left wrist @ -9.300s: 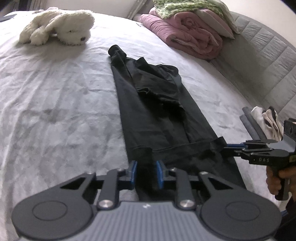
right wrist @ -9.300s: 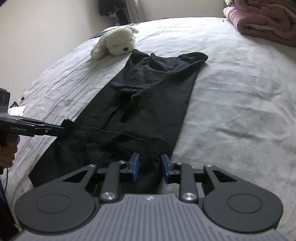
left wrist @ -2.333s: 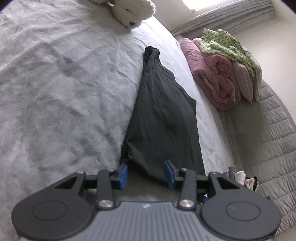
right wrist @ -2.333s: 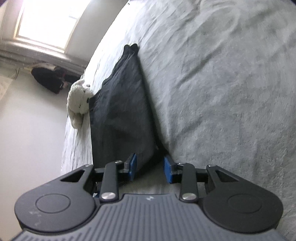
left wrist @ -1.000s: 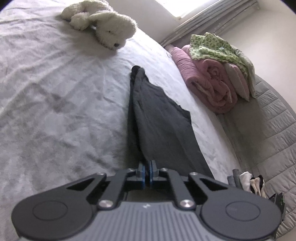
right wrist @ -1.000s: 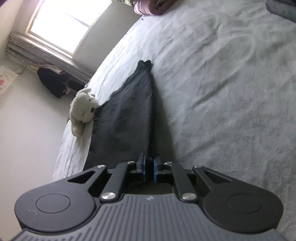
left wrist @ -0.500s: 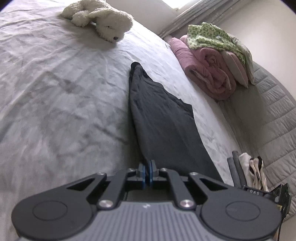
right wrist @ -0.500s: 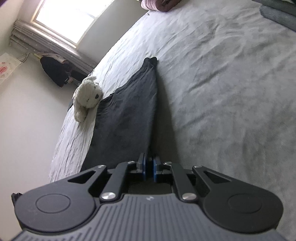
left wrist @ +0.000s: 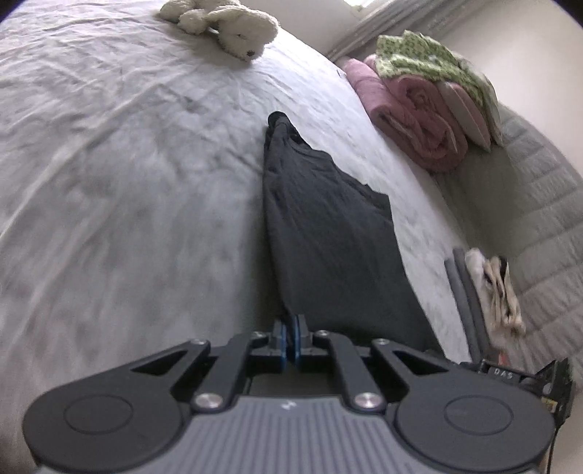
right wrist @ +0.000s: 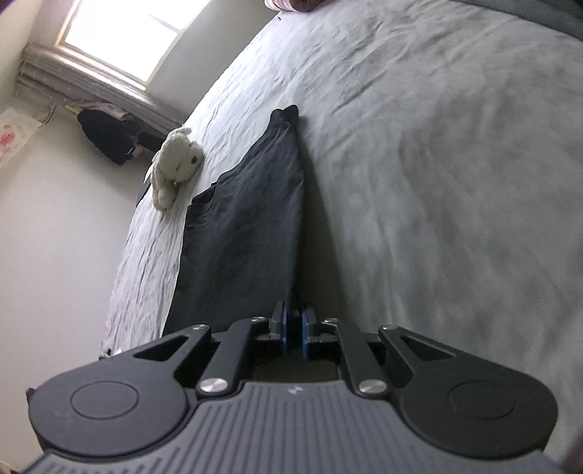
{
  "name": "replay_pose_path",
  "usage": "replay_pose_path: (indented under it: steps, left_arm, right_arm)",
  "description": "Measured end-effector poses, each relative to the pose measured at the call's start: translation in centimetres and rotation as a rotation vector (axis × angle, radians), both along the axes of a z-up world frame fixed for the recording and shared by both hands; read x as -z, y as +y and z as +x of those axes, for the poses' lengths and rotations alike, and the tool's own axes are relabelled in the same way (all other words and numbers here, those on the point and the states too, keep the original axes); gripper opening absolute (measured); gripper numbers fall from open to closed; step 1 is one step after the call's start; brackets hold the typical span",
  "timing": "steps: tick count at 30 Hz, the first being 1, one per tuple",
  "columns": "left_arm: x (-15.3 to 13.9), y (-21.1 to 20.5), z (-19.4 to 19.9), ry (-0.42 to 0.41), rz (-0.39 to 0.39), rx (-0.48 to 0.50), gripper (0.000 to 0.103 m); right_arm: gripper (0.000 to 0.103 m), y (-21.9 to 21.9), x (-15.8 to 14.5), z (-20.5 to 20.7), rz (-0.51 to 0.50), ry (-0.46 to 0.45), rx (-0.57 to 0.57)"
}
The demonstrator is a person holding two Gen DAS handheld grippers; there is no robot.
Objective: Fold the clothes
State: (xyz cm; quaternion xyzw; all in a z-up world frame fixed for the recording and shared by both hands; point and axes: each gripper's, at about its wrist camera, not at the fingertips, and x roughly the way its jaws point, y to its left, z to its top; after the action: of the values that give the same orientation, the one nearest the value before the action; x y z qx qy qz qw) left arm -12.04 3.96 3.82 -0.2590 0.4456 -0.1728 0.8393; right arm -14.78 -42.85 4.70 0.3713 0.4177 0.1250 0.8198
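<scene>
A black garment point(left wrist: 328, 233) stretches away from me along the grey bed, folded lengthwise into a long strip. My left gripper point(left wrist: 290, 328) is shut on its near edge at the left corner. My right gripper point(right wrist: 293, 317) is shut on the near edge at the right corner of the black garment point(right wrist: 251, 226). The held end is raised off the bed and pulled taut; the far end rests bunched on the sheet. Part of the right gripper's body point(left wrist: 517, 375) shows at the lower right of the left wrist view.
A white plush toy point(left wrist: 226, 22) lies far up the bed point(left wrist: 109, 164). Rolled pink and green blankets point(left wrist: 419, 98) sit by the padded headboard point(left wrist: 546, 226). Folded clothes point(left wrist: 488, 288) lie at the bed's right edge. A window point(right wrist: 135, 32) and dark clothing point(right wrist: 105, 135) sit beyond.
Both grippers, shut on the garment since about a second ago, have pulled its near end back toward me and a little higher. The cloth has drawn tauter.
</scene>
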Motion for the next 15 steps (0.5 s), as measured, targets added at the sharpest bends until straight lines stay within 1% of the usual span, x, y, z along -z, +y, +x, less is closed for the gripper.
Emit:
replay_pose_path:
  steps: [7, 9, 11, 12, 14, 15]
  left_arm:
    - [0.0, -0.6, -4.6, 0.018, 0.038, 0.046, 0.003]
    - [0.1, -0.9, -5.5, 0.020, 0.062, 0.074, 0.003]
    - [0.5, -1.3, -5.7, 0.021, 0.090, 0.093, 0.004]
    - [0.9, -1.4, -5.5, 0.030, 0.103, 0.101, 0.004]
    - [1.7, -1.3, -5.0, 0.064, 0.101, 0.120, 0.005]
    - [2.1, -1.2, -4.8, 0.076, 0.095, 0.131, 0.005]
  right_arm:
    - [0.009, 0.0, -0.6, -5.7, -0.057, -0.005, 0.002]
    - [0.009, 0.0, -0.7, -7.0, -0.084, -0.008, -0.001]
    - [0.009, 0.2, -0.4, -7.6, -0.127, 0.002, -0.014]
    - [0.009, 0.4, 0.0, -7.4, -0.156, 0.020, -0.029]
    - [0.015, 0.6, 0.5, -7.2, -0.209, 0.046, -0.056]
    - [0.016, 0.6, 0.3, -7.0, -0.229, 0.041, -0.065]
